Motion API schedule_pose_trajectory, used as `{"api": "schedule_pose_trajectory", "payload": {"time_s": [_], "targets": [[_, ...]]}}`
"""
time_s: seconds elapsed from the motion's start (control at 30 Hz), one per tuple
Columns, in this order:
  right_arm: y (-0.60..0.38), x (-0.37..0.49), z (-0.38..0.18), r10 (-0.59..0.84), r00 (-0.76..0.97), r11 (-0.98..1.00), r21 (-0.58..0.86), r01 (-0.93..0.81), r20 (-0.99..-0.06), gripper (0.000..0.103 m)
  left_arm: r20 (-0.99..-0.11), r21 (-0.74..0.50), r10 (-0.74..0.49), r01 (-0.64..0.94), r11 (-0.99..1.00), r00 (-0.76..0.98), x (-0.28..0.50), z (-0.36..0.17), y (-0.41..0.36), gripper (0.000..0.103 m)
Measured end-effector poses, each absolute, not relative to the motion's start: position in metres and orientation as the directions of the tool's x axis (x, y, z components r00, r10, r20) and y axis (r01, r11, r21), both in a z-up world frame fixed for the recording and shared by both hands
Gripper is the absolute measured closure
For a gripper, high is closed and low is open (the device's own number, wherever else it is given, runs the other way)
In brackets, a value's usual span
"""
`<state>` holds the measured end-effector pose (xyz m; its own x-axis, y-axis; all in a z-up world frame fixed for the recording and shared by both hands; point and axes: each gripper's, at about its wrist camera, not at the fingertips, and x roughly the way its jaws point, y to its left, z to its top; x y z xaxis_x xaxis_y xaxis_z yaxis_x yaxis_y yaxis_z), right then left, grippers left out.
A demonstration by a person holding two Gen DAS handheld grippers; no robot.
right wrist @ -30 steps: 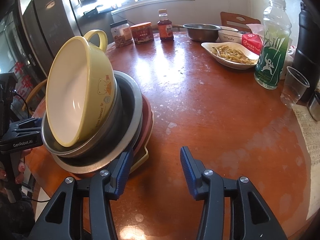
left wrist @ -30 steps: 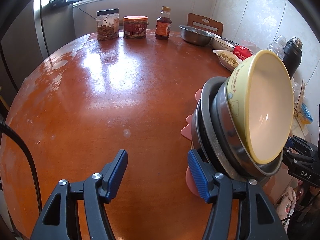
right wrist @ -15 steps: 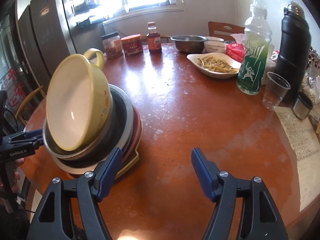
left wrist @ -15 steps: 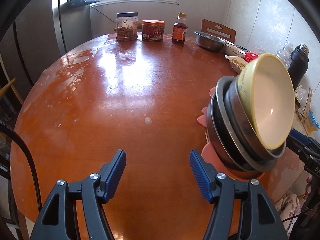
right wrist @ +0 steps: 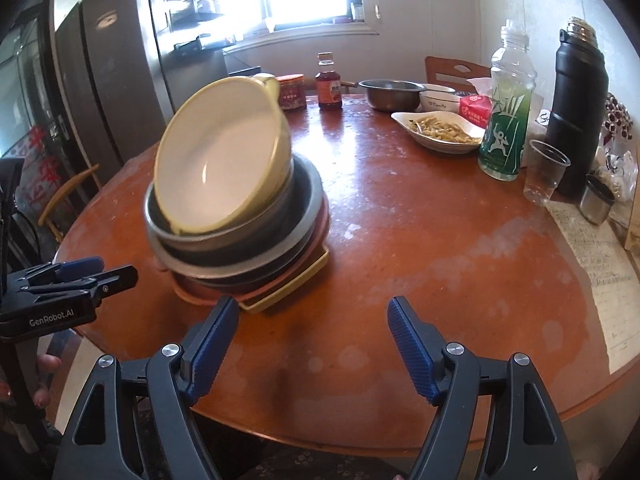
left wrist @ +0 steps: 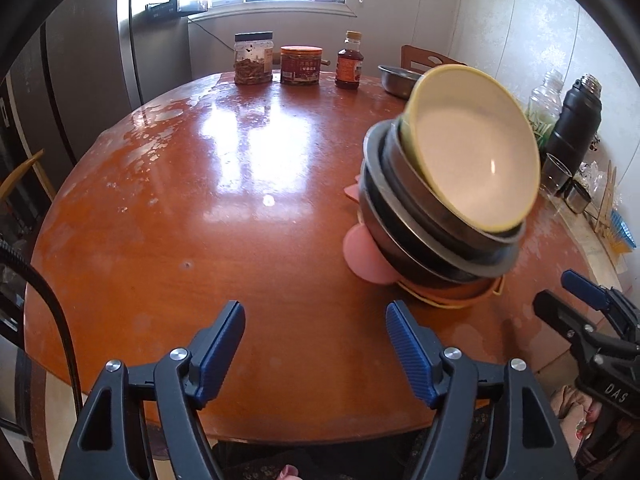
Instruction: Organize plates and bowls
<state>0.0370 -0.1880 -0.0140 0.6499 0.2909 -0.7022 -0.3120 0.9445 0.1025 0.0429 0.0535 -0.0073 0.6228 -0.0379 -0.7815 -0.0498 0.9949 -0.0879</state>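
Bare round reddish-brown wooden table (left wrist: pixel 168 216) lies open from nine to twelve o'clock; the leaning stack of metal and yellow bowls (left wrist: pixel 448 200) blocks two o'clock.

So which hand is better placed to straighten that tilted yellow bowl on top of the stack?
Probably left: the yellow bowl tips its low rim toward the left gripper, which is open beside the stack. The right gripper, also open, is nearer the plates.
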Motion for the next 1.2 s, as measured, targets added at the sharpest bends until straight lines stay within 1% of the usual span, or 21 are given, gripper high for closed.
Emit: {"api": "schedule_pose_trajectory", "payload": {"time_s": [0.1, 0.37, 0.7, 1.2], "targets": [[-0.184, 0.024, -0.016, 0.304, 0.659, 0.941, 0.111, -0.318, -0.688, 0.025, -0.787, -0.097, -0.052, -0.040, 0.994, 0.615, 0.036, -0.011, 0.045, 0.030], [-0.183, 0.009, -0.024, 0.324, 0.650, 0.936, 0.132, -0.326, -0.687, 0.024, -0.793, -0.068, -0.040, -0.023, 0.997, 0.608, 0.017, -0.018, 0.025, 0.030], [-0.188, 0.000, -0.022, 0.344, 0.655, 0.931, 0.152, -0.333, -0.673, 0.024, -0.785, -0.067, -0.042, -0.018, 0.998, 0.618, 0.008, -0.016, 0.020, 0.030], [-0.197, -0.010, -0.019, 0.333, 0.673, 0.935, 0.141, -0.324, -0.660, 0.024, -0.777, -0.059, -0.035, -0.017, 0.998, 0.629, -0.007, -0.013, 0.011, 0.030]]}}
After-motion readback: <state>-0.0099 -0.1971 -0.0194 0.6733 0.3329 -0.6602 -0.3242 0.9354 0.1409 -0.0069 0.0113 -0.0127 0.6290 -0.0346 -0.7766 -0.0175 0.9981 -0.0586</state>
